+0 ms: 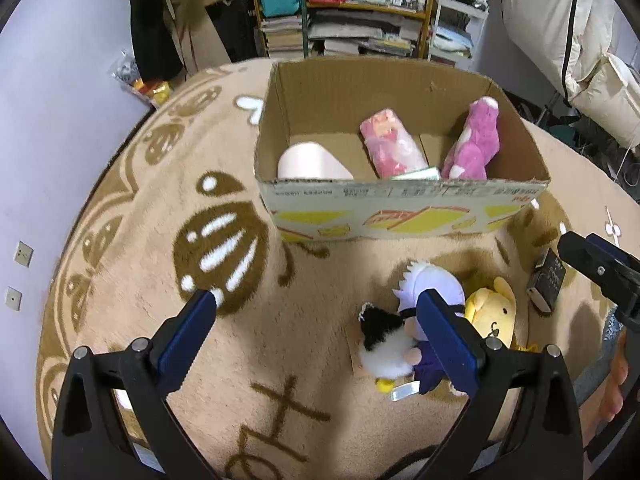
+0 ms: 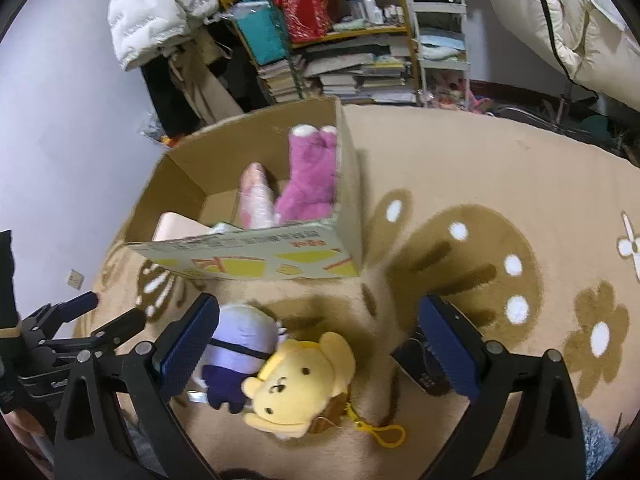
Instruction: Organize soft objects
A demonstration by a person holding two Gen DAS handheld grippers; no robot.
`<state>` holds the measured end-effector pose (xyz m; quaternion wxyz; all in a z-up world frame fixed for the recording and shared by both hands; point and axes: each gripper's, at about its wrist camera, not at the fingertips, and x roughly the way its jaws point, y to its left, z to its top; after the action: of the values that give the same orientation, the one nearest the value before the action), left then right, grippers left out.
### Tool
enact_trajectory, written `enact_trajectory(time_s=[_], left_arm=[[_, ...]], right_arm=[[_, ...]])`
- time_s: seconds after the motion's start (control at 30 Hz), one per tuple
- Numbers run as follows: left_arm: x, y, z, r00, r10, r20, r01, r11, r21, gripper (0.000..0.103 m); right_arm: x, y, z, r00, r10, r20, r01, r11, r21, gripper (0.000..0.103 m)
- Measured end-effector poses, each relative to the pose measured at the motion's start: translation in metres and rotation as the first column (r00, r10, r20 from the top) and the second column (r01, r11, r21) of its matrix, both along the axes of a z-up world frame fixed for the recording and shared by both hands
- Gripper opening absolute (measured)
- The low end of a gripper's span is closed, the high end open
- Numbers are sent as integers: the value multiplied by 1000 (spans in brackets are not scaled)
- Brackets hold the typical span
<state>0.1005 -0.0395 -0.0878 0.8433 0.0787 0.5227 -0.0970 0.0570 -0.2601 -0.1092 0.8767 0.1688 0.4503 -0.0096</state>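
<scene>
A: Where do the soft things lie?

B: Three sit in the open brown cardboard box with yellow print [image 1: 400,216] in the upper middle of the left wrist view: a pale pink rounded cushion [image 1: 310,162] at its left, a pink plastic-wrapped doll [image 1: 390,142] in the middle, and a magenta plush animal [image 1: 476,140] leaning at its right. The box stands on the tan fluffy rug with brown mushroom and flower patterns [image 1: 140,280].

A: And outside the box?

B: In the lower middle, on the rug below the box, a lavender-haired doll in dark purple clothes [image 2: 236,346] lies touching a yellow plush bear with a yellow clip [image 2: 298,384]. In the left wrist view a small black-and-white plush [image 1: 384,344] touches the lavender doll's left side. A dark rectangular block [image 1: 546,282] lies near the bear, to its right.

A: The tools?

B: The left tool [image 1: 316,334] is spread wide, holding nothing, its right finger in front of the lavender doll. The right tool [image 2: 320,346] is also wide and holds nothing, with the lavender doll and the bear between its blue pads [image 2: 188,344].
</scene>
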Motion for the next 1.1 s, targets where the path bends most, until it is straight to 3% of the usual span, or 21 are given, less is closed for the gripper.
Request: enact_trajectory(time_s=[0.33, 0.7, 0.83, 0.9, 1.1], left_arm=[[9, -2, -27, 994, -3, -106, 3, 1000, -3, 100], [12, -6, -52, 980, -24, -195, 27, 1000, 12, 99], [14, -4, -60, 974, -24, -224, 29, 999, 15, 100], [15, -4, -64, 971, -21, -240, 26, 1000, 17, 100], [20, -4, -77, 961, -12, -275, 18, 1000, 19, 100]], right_arm=[[9, -27, -27, 987, -112, -119, 114, 993, 16, 99], [17, -58, -69, 935, -218, -281, 245, 967, 65, 90], [21, -61, -72, 932, -226, -282, 250, 967, 52, 88], [23, -58, -74, 931, -227, -286, 243, 970, 22, 82], [25, -58, -75, 930, -229, -289, 242, 970, 9, 81]])
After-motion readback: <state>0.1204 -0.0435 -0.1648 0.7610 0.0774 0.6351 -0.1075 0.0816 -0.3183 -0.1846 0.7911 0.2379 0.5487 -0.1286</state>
